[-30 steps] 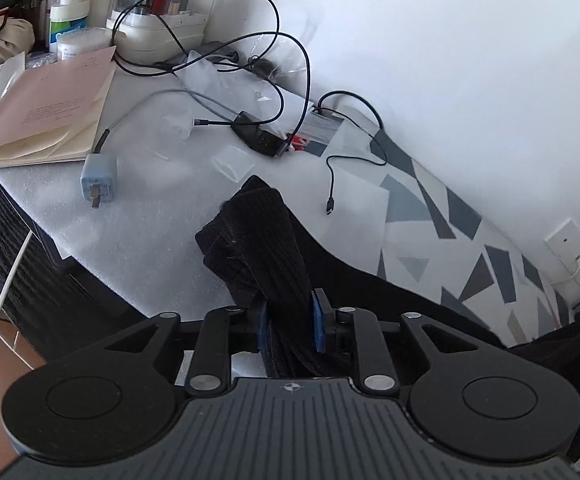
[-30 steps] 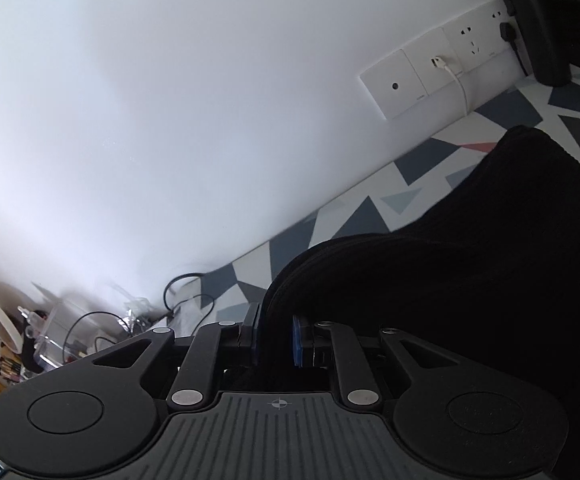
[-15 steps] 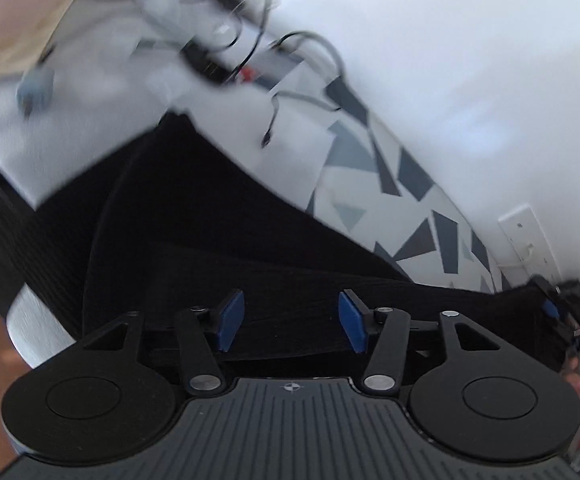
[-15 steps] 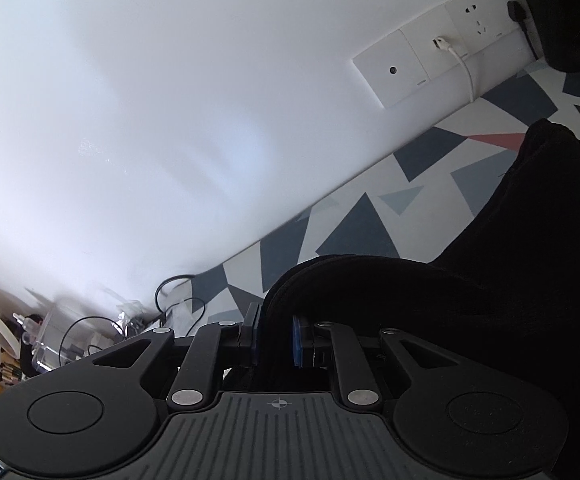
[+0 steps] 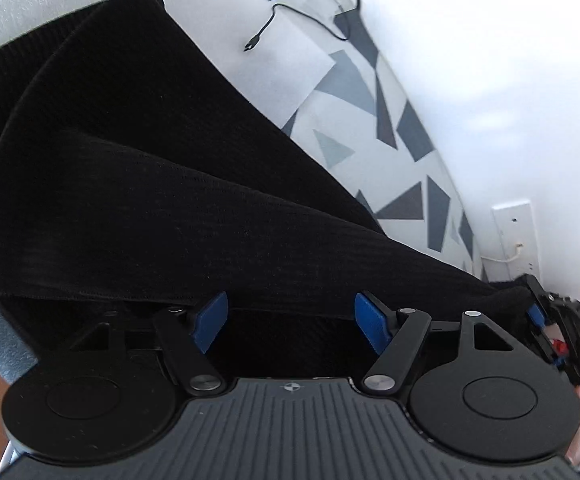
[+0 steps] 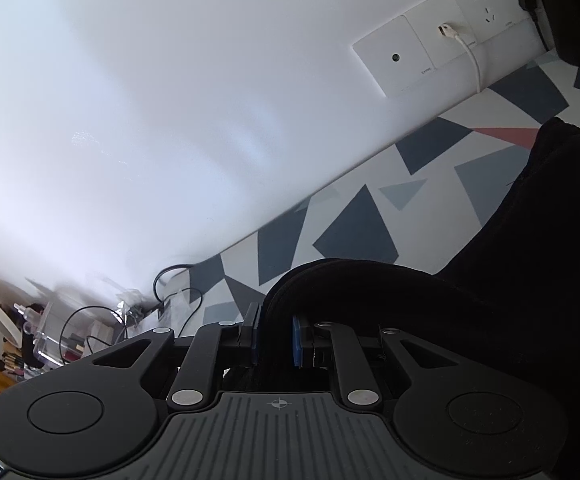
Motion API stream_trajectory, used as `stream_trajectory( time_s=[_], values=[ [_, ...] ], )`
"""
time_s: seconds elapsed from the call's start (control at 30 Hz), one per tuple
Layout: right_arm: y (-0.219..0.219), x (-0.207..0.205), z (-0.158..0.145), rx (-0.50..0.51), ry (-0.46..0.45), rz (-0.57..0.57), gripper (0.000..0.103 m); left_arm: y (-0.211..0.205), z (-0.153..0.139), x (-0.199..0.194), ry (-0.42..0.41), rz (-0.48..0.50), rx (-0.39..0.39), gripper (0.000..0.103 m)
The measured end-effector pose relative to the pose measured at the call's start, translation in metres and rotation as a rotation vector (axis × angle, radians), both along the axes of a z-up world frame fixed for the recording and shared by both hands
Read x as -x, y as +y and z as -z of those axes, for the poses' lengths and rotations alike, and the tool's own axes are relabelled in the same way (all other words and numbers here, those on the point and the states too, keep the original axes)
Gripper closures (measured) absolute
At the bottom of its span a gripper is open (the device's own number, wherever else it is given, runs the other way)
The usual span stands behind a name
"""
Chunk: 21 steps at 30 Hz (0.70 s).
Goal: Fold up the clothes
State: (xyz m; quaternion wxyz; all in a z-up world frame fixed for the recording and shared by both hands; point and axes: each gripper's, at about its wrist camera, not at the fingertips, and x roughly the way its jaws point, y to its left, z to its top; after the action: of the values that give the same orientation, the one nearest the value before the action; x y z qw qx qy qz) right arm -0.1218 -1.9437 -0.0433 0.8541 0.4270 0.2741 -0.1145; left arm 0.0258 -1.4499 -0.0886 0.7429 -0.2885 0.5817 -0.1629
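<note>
Black ribbed knit garment [image 5: 137,184]: one fold laid on our patterned tabletop [image 5: 370,128], toward ten o'clock. Left gripper [image 5: 292,322] opening, nothing pinched; right gripper [image 6: 275,338] clamps its edge. Further folds remain.

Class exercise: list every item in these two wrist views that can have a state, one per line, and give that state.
Left gripper: jaws opening, nothing pinched between the blue pads.
Right gripper: shut on a fold of the black garment.
Black garment: folded over in layers on the patterned tabletop.
White cable: plugged into the wall socket panel.
Black cable end: loose, unplugged, lying on the table.
</note>
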Motion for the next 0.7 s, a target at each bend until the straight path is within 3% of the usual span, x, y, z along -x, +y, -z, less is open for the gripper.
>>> stream_trajectory(
  time_s=[0.03, 0.1, 0.17, 0.27, 0.33, 0.57, 0.7],
  values=[
    [0.0, 0.0, 0.0, 0.006, 0.002, -0.002, 0.089, -0.004, -0.001, -0.002, -0.021, 0.005, -0.034, 0.033],
    [0.001, 0.0, 0.0, 0.027, 0.009, -0.004, 0.089, -0.012, -0.006, -0.007, -0.066, 0.02, -0.106, 0.045],
    [0.001, 0.001, -0.001, 0.048, 0.016, -0.004, 0.089, -0.017, -0.009, -0.012, -0.093, 0.031, -0.142, 0.07],
    [-0.002, 0.002, -0.003, 0.035, 0.005, -0.002, 0.089, -0.019, -0.014, -0.017, -0.126, 0.032, -0.153, 0.094],
    [-0.003, 0.003, -0.006, 0.044, -0.005, -0.01, 0.089, -0.02, -0.022, -0.017, -0.175, 0.035, -0.162, 0.099],
    [0.001, 0.009, -0.028, 0.109, -0.08, -0.035, 0.089, -0.036, -0.065, -0.025, -0.413, 0.09, -0.258, 0.102],
    [-0.005, 0.004, -0.036, 0.111, -0.104, -0.026, 0.089, -0.047, -0.073, -0.04, -0.439, 0.12, -0.268, 0.102]
  ],
)
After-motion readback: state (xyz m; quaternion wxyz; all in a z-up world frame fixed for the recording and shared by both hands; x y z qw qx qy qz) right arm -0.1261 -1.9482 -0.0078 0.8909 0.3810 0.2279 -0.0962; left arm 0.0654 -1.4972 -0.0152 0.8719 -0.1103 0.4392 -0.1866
